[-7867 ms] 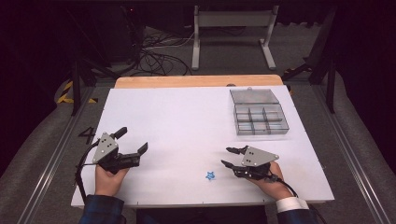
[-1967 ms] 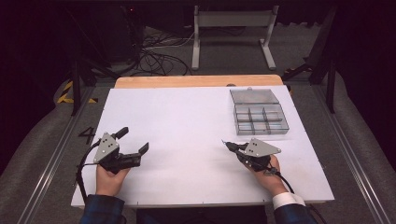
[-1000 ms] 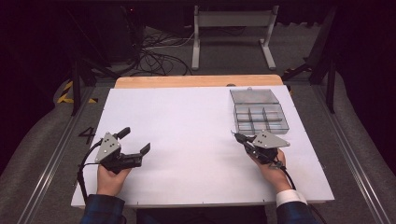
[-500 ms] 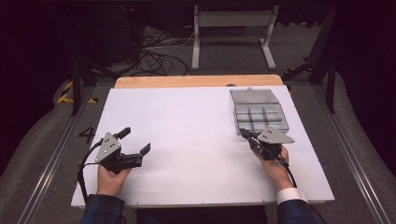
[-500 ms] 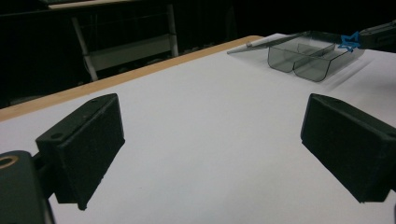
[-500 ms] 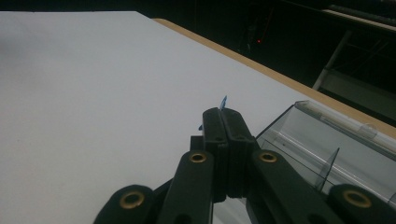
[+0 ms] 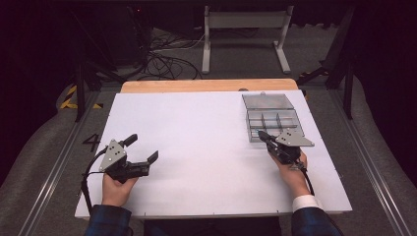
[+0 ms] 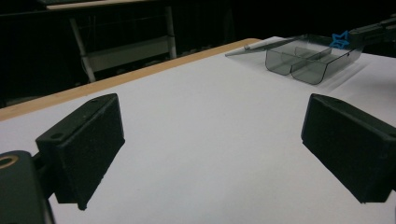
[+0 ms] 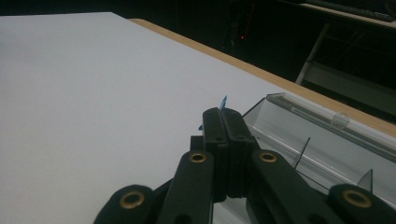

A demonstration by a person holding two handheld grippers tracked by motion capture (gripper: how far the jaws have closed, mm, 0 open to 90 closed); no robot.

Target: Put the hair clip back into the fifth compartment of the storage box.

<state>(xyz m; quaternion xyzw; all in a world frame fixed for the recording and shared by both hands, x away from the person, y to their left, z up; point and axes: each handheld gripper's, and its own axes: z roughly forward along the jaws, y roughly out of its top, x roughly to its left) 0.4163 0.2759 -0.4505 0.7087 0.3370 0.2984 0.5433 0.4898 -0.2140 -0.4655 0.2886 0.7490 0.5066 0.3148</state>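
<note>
The right tool pinches a small blue star at the near edge of the clear compartment box; light, thin and stiff, it is best nipped across its flat faces, while the left tool rests open on the worktop

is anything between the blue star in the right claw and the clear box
Nothing visible. The right claw holds the star at the near edge of the box, whose lid lies open and whose compartments look bare.
</note>
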